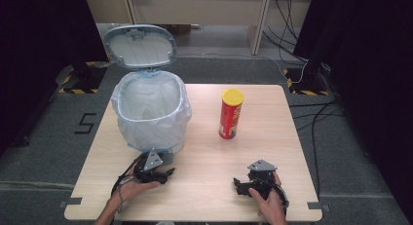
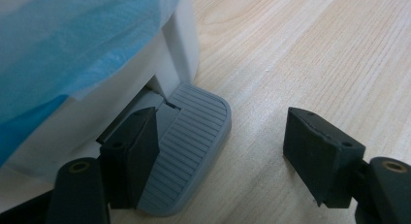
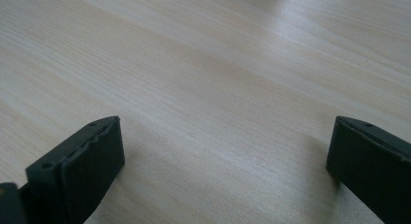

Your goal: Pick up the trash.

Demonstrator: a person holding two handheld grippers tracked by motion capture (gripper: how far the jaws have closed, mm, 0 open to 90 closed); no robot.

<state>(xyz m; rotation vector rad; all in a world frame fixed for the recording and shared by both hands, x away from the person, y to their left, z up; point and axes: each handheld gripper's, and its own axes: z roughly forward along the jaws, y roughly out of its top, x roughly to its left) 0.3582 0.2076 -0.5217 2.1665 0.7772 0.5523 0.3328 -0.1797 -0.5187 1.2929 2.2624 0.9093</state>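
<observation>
The left gripper sits low at the foot of the white pedal bin, its fingers spread apart and grasping nothing. In the left gripper view, one finger rests on the ribbed grey pedal at the bin's base, pressing on its near edge, while the other finger hangs over bare wood well to the side of the pedal. Just beyond the fingers rises the bin's white wall, with the blue-tinted bag liner draped over it above. From the high view the bin's grey lid stands raised and tilted back, and the liner folds out over the rim. The right gripper lies near the table's front edge, well apart from the bin; its fingers are also released and wide, with plain table between and ahead of them. Farther out from the right fingers, upright on the table, stands a red crisp tube with a yellow cap, beside the bin but not touching it. A hand wraps each gripper from behind.
</observation>
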